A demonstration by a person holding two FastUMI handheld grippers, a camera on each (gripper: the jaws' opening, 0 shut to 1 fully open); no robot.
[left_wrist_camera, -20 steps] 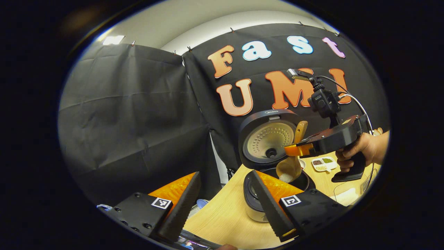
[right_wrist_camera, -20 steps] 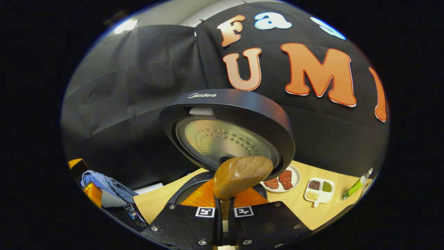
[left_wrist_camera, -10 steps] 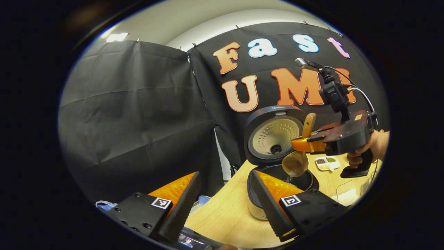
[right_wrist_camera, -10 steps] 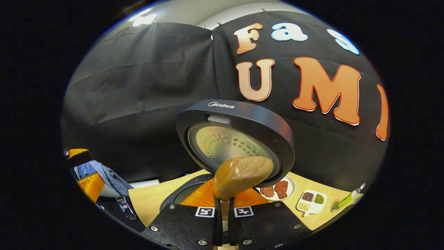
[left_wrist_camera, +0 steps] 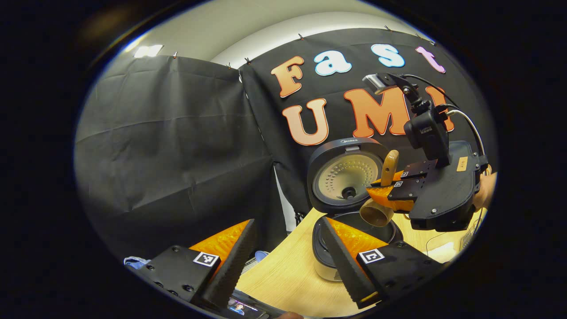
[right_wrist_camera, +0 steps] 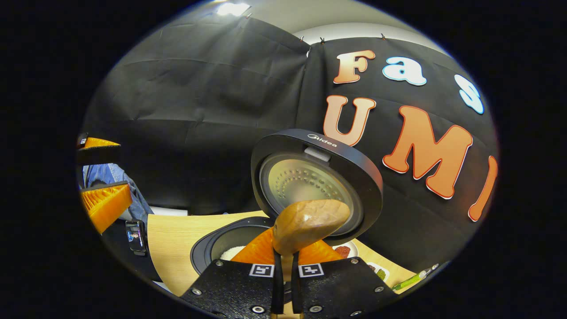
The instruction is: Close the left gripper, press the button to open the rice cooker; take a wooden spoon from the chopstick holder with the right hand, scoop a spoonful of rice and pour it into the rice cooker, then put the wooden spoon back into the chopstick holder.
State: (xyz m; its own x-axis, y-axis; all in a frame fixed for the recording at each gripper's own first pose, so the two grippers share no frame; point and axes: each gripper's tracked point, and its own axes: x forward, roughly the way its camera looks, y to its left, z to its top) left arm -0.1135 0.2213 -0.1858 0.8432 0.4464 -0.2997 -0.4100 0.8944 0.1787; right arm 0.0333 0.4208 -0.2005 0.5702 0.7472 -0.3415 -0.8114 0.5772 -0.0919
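Observation:
The black rice cooker point(left_wrist_camera: 325, 261) stands on the wooden table with its lid point(left_wrist_camera: 345, 177) up. Above the pot point(left_wrist_camera: 390, 232) my right gripper point(left_wrist_camera: 384, 189) is shut on the wooden spoon point(left_wrist_camera: 390, 165). The handle points up and the bowl point(left_wrist_camera: 375, 213) hangs tilted over the pot, with no rice showing in it. In the right gripper view the spoon's rounded wood point(right_wrist_camera: 310, 223) sits between my right gripper's point(right_wrist_camera: 283, 259) fingers. Behind it are the raised lid point(right_wrist_camera: 316, 184) and white rice point(right_wrist_camera: 230, 252) in the pot. My left gripper point(left_wrist_camera: 288, 261) is open and holds nothing, left of the cooker.
A divided snack dish point(right_wrist_camera: 376, 270), a plate of meat point(right_wrist_camera: 344, 250) and a green pen point(right_wrist_camera: 409, 279) lie on the table behind the cooker. A phone point(right_wrist_camera: 135, 230) lies at the table's left edge near the left gripper point(right_wrist_camera: 104, 201). Black cloth walls close the back.
The spoon held rice over the pot a second ago; its bowl now looks empty. The right gripper has rolled and turned left, so rice in the pot shows. The left gripper barely moved.

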